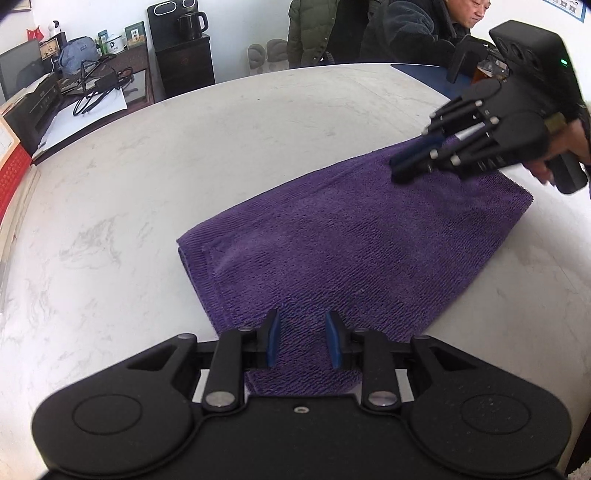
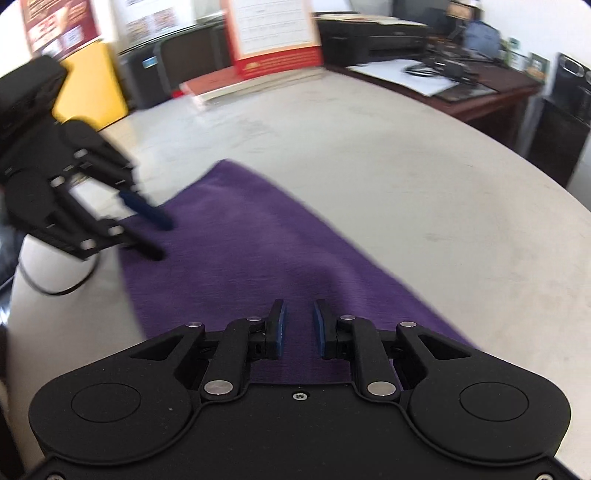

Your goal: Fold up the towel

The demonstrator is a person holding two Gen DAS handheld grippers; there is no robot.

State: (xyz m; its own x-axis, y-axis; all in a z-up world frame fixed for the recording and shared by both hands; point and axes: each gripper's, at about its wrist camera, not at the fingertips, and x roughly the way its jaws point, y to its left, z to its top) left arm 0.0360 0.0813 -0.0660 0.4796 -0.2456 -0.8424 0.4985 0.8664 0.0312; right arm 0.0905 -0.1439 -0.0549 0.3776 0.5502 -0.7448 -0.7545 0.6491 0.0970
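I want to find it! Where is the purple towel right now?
The purple towel lies flat on the white table, stretched between the two grippers: the left gripper is over one end and the right gripper over the other.

No text can be read in either view; the posters (image 2: 275,33) on the wall in the right wrist view carry print too blurred to make out. The framed signs (image 1: 135,33) on the far cabinet in the left wrist view are too small.

Right wrist view is motion-blurred: posters upper left unreadable. Towel (image 2: 236,251) near end hidden under gripper body at frame bottom. Left wrist view: seated man's (image 1: 436,26) head cut off by top edge.
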